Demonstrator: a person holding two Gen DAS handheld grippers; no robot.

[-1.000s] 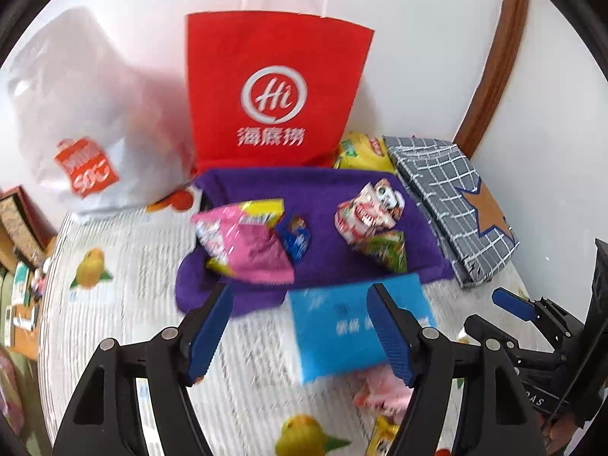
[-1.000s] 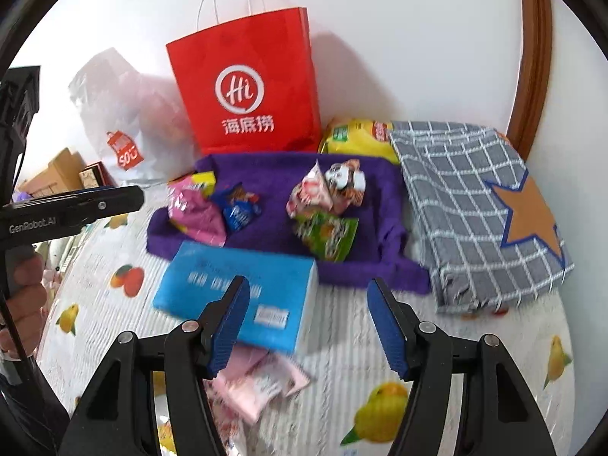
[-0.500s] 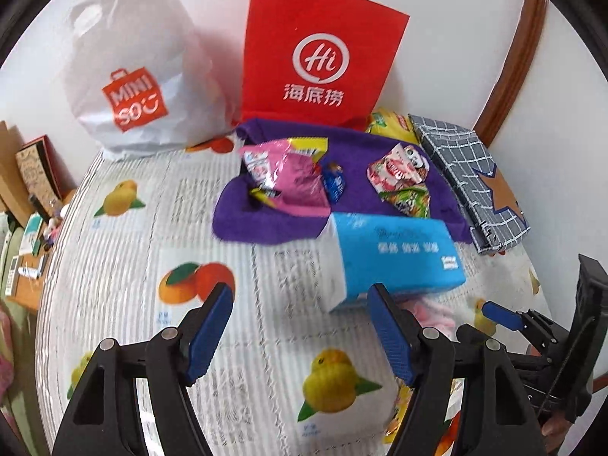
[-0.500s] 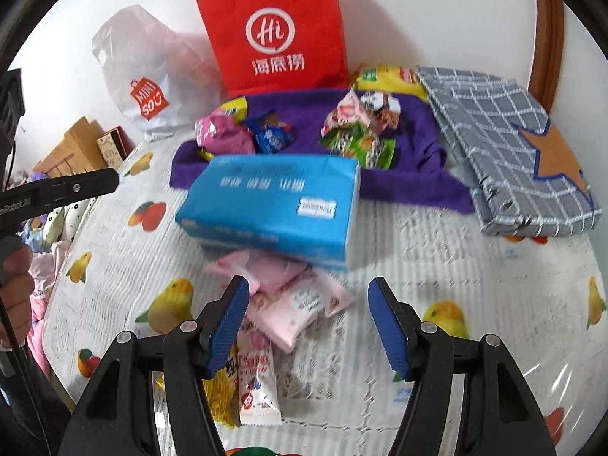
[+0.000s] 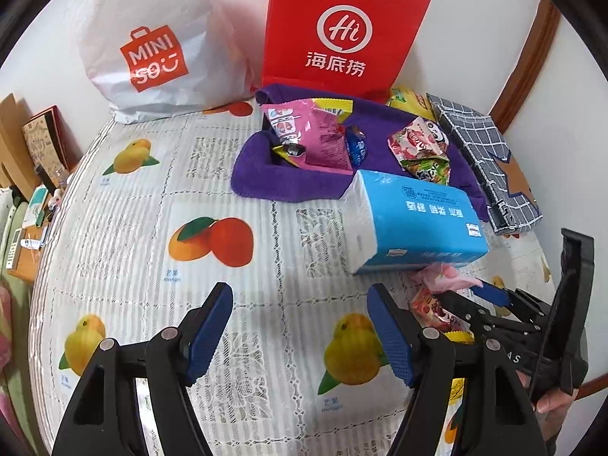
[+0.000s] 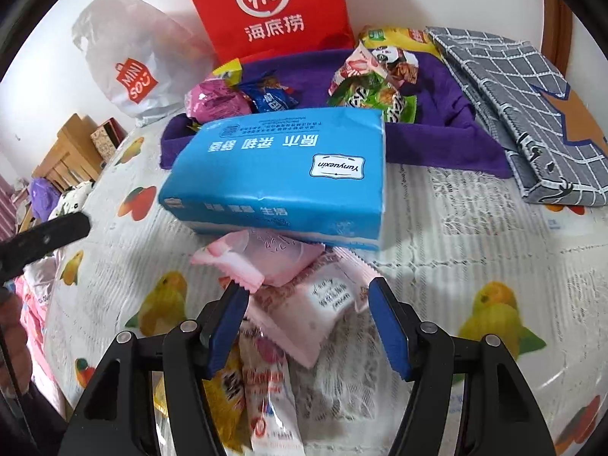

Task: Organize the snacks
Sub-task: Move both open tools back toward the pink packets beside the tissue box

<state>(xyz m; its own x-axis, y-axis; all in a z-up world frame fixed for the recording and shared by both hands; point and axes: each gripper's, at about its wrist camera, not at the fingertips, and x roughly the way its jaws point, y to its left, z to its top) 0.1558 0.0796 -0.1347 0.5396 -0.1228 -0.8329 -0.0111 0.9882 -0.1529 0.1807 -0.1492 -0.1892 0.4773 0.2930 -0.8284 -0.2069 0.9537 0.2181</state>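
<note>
Over a table spread with a white lace-pattern plastic cloth printed with fruit (image 5: 125,228), both tongs have dropped lower and tipped further down than a second ago, so the red bag that filled the far view now sits smaller at 12 o'clock. The right gripper (image 6: 307,323) hangs with its blue-padded jaws about half open, gripping nothing, directly above a loose heap of pale pink foil snack packets (image 6: 304,304); one pad tip stands right at a packet's crimped edge, though whether it touches cannot be told. A yellow-and-red wrapped snack bar (image 6: 266,387) lies nearer, at 6 o'clock. The left gripper (image 5: 300,334) is likewise half open and empty, poised over bare cloth, with a person's fingers (image 5: 551,402) on the other tool at 4 o'clock. Beyond the pink packets, at 12 o'clock, rests a blue plastic-wrapped pack of tissues (image 6: 281,174), its near edge lying over them. Farther back, a purple soft fabric tray (image 6: 448,148) holds a magenta snack bag (image 6: 216,102), a small blue candy wrapper (image 6: 271,100) and a red-and-green panda-print packet (image 6: 376,76). Beside it at 2 o'clock is a grey checked fabric box with an orange star (image 6: 524,91). Against the wall stand a red paper carrier bag (image 5: 342,34) and a white plastic shopping bag (image 5: 152,38).
</note>
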